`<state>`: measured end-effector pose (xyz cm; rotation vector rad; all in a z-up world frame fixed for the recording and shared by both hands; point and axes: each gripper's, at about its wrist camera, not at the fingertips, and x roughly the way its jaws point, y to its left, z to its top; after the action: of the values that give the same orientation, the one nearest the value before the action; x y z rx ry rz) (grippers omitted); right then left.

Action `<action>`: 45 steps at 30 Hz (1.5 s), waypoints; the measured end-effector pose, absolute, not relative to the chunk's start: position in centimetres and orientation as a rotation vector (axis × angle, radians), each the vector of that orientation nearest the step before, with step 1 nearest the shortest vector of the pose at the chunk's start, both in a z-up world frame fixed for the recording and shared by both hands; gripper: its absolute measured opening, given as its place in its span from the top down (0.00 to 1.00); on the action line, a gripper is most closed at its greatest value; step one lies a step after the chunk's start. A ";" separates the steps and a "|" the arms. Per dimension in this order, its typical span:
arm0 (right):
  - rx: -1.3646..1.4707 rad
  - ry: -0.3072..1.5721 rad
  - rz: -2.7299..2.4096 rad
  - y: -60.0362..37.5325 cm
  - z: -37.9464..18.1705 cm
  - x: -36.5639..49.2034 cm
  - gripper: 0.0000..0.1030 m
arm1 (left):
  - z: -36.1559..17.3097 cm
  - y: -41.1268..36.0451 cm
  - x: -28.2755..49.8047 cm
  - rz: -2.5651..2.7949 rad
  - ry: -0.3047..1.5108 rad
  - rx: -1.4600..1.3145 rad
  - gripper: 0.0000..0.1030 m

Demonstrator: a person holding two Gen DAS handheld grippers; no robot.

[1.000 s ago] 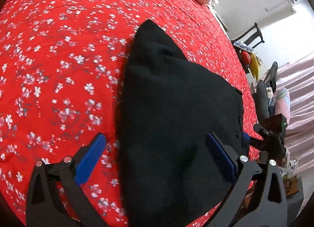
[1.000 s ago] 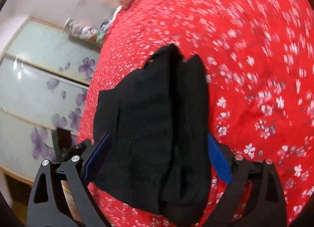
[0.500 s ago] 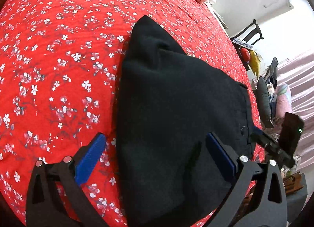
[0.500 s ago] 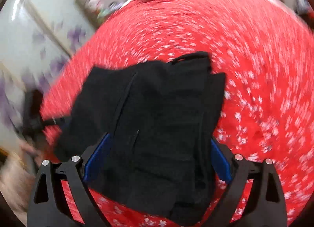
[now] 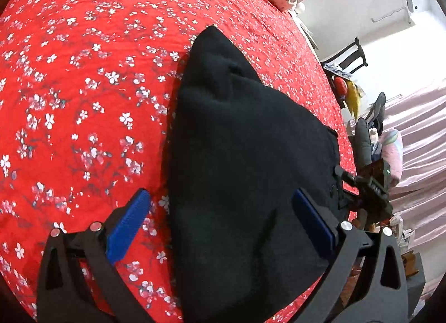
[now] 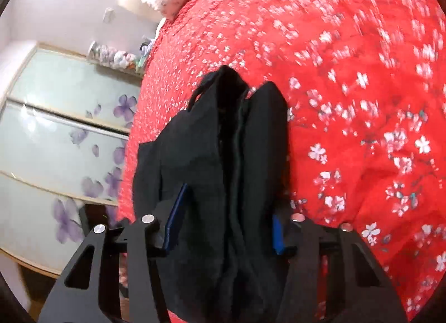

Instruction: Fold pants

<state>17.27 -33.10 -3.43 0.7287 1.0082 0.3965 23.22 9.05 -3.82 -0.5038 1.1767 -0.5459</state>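
While the black pants (image 5: 245,172) lie folded on the red bedspread (image 5: 83,77), both grippers reach over their near end.

Long axis runs away from the cameras, narrowing to a far tip; in the right view the stacked layers show edge-on, their folds running the same way. Left gripper (image 5: 220,228) stands spread wide, one pad over the bedspread, the other over the cloth, gripping nothing. Right gripper (image 6: 225,228) has just been closing, and its blue pads now pinch the pants' thick stack.

Matt black cloth pants (image 5: 245,172), quilted red cotton bedspread (image 5: 83,77) (floral print)
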 end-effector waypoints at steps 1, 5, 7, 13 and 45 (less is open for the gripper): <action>0.652 0.998 0.388 -32.4 -2.6 17.0 0.58 | -3.8 9.0 23.2 -0.547 1.177 -0.502 0.02; 0.384 0.921 0.371 -29.2 0.3 15.4 0.62 | -3.7 8.9 23.1 -0.546 1.173 -0.489 0.02; 0.238 0.867 0.365 -27.6 1.4 14.5 0.63 | -3.7 8.8 23.0 -0.548 1.170 -0.482 0.02; 0.251 0.859 0.362 -28.0 0.8 14.8 0.65 | -3.7 8.7 23.0 -0.553 1.168 -0.497 0.02; 0.605 0.897 0.386 -31.4 -2.6 14.4 0.60 | -2.2 5.9 24.0 -0.542 1.148 -0.390 0.62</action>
<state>14.43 -31.43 -2.56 0.6049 0.8968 0.3861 24.03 5.87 -2.24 -0.3903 1.1483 -0.5421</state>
